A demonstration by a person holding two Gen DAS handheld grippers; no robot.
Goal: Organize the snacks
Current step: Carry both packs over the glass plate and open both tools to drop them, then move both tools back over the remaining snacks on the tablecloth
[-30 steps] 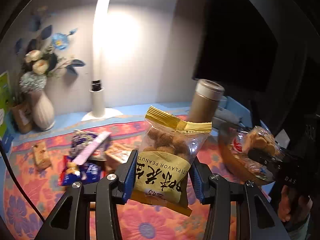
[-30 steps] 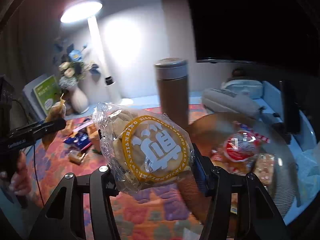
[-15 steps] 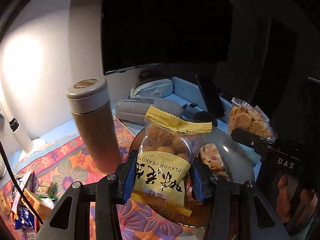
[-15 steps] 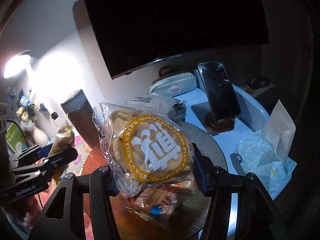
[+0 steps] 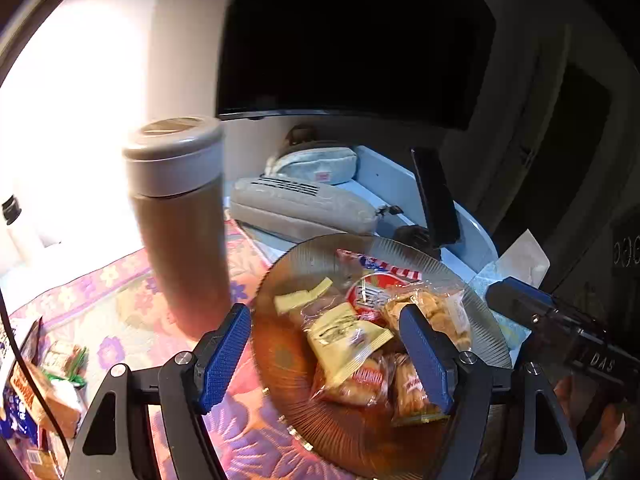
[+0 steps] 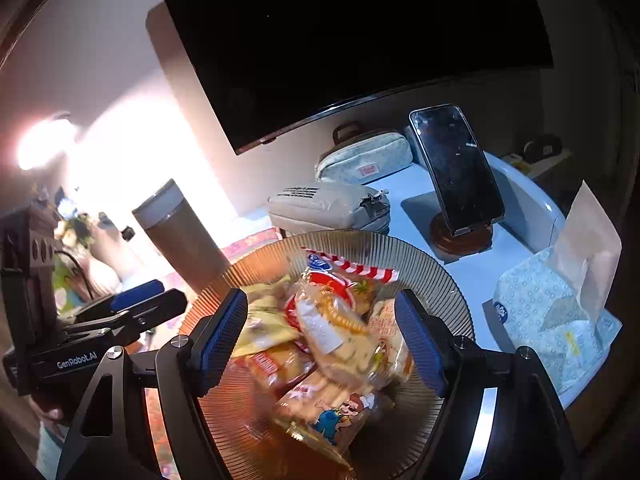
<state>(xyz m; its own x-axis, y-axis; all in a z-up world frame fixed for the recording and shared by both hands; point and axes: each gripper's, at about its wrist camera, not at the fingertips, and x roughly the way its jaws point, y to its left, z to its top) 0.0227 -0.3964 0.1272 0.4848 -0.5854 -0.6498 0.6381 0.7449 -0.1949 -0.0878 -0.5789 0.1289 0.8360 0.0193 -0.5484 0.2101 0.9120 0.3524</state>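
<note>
A dark screen [image 6: 352, 40] fills the upper frame. Below it, the ribbed amber plate [image 6: 432, 268] sits centre-low on the worktop [image 6: 412, 188], carrying the snack packets [image 6: 340, 320] in a loose heap. A tan flask [image 5: 180, 232] stands upright left of the plate. Left tongs [image 5: 326, 356] and right tongs [image 6: 322, 340] both hang spread wide over the plate, holding nothing.

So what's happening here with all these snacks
A person with a gripper in each hand is gathering snack packets into a ribbed glass plate. The left gripper and right gripper hang open over the plate, holding nothing. The peanut packet and cookie packet lie in the pile. More snacks wait on the floral cloth.
</note>
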